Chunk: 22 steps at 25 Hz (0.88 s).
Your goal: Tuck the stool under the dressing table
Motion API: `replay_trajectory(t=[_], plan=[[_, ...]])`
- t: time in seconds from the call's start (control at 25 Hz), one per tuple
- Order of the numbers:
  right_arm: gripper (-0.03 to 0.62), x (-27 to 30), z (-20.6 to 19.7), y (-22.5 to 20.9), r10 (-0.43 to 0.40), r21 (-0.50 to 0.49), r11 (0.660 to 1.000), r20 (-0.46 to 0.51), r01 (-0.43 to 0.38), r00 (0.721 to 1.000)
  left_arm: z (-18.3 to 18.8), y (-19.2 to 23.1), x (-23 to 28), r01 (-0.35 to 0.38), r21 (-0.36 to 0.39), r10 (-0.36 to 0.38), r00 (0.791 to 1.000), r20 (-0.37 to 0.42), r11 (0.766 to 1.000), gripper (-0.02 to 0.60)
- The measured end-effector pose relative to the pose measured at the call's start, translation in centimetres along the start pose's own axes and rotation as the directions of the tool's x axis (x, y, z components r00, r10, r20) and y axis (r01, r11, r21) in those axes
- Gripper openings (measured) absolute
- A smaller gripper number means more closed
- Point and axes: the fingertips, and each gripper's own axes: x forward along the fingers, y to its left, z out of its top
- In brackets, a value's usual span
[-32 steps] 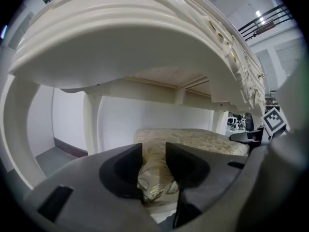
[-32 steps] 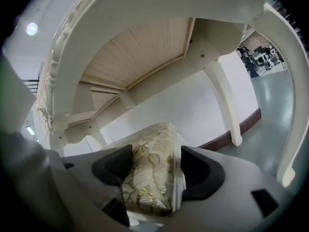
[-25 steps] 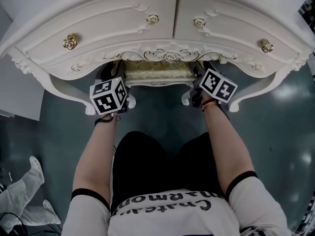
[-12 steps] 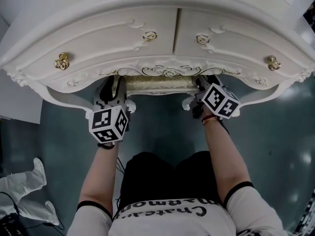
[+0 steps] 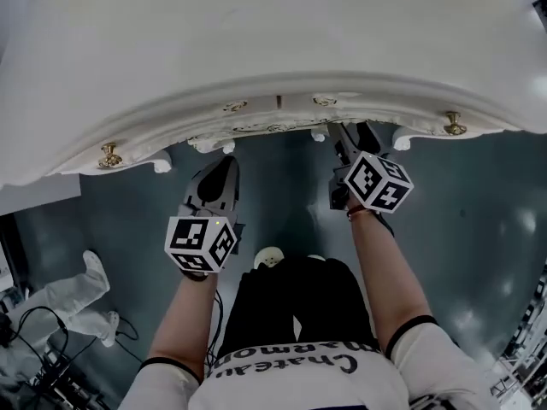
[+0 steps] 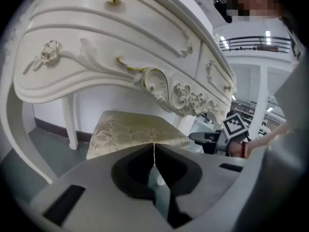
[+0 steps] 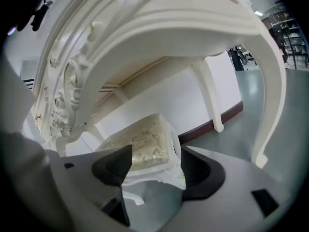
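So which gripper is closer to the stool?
Right. The right gripper has a corner of the stool between its parted jaws. The left gripper, its jaws just closed on nothing, sits back from the dressing table, the stool ahead of its tips.

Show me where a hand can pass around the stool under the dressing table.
Free: the bare floor in front of the dressing table, and the strips of floor between the stool and the table's legs on either side. Crowded: the floor at the far left of the head view, cluttered with cables.
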Motion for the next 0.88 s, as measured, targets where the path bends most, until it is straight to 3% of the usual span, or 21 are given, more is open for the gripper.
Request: replay_trajectory(t=[0.12, 0.48, 0.68, 0.88], plan=[[0.334, -2.7, -0.7, 1.4, -0.026, 0.016, 0.999, -0.076, 0.028, 0.997, 1.4, -0.9, -1.5, -0.048, -0.053, 0.047, 0.998, -0.031, 0.997, 0.026], [0.333, -12.2, -1.5, 8.7, 0.021, -0.036, 0.999, -0.264, -0.032, 0.964, 5.0, -7.5, -7.2, -0.028, -0.116, 0.016, 0.995, -0.101, 0.993, 0.026], [0.333, -19.3, -2.1, 13.1, 0.091, -0.052, 0.991, -0.379, -0.120, 0.921, 6.6, -11.9, -12.2, -0.018, -0.160, -0.006, 0.989, -0.145, 0.987, 0.026], [0.328, -26.8, -1.3, 17.0, 0.122, -0.063, 0.983, -0.483, -0.173, 0.867, 9.4, -16.6, -18.1, 0.053, -0.137, -0.079, 0.978, -0.191, 0.989, 0.026]])
